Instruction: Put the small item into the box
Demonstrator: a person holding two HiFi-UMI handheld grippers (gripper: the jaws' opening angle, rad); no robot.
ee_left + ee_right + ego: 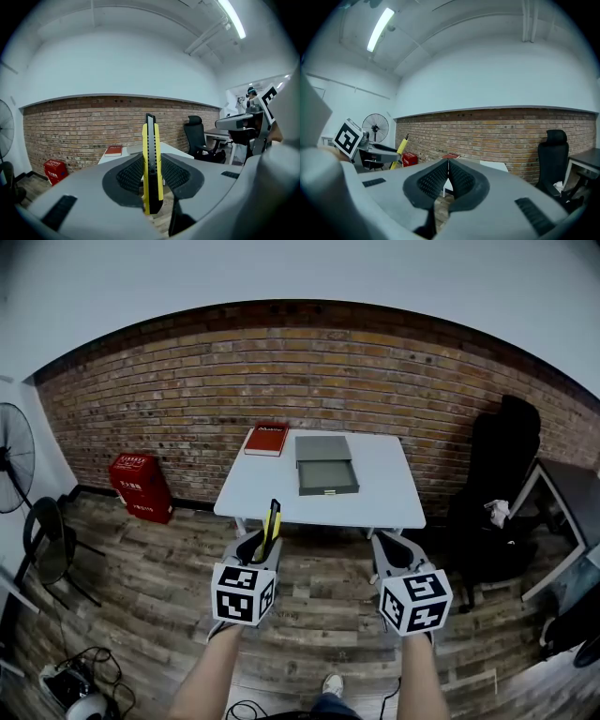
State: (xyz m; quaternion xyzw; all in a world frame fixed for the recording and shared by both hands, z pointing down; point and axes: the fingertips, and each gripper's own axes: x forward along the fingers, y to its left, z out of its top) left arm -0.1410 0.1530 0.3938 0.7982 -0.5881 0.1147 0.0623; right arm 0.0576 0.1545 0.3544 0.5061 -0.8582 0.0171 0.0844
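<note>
**Knife gripped, box well ahead**

The red-brown brick wall (394,381) closes the room far ahead of both grippers. The white rectangular table (380,498) stands against it, well beyond the jaw tips — the person is not yet within reach, so the carry looks to be at its start.

On the table, ahead and between the two grippers, lies the shallow grey open box (328,476). Its mouth faces up, likely so that something can be lowered in from above. The flat red book (267,439) lies beyond the left gripper's line, beside the box but apart from it, with no evident part in the task.

The left gripper (265,538) is clenched on the slim yellow-and-black utility knife (151,164), the small item. It stands upright between the ribbed pads (129,176) with its upper end well above them — a low grip that should leave a free end to enter the box. The right gripper (447,174) is pressed together on nothing, level beside the left, probably idle.
</note>
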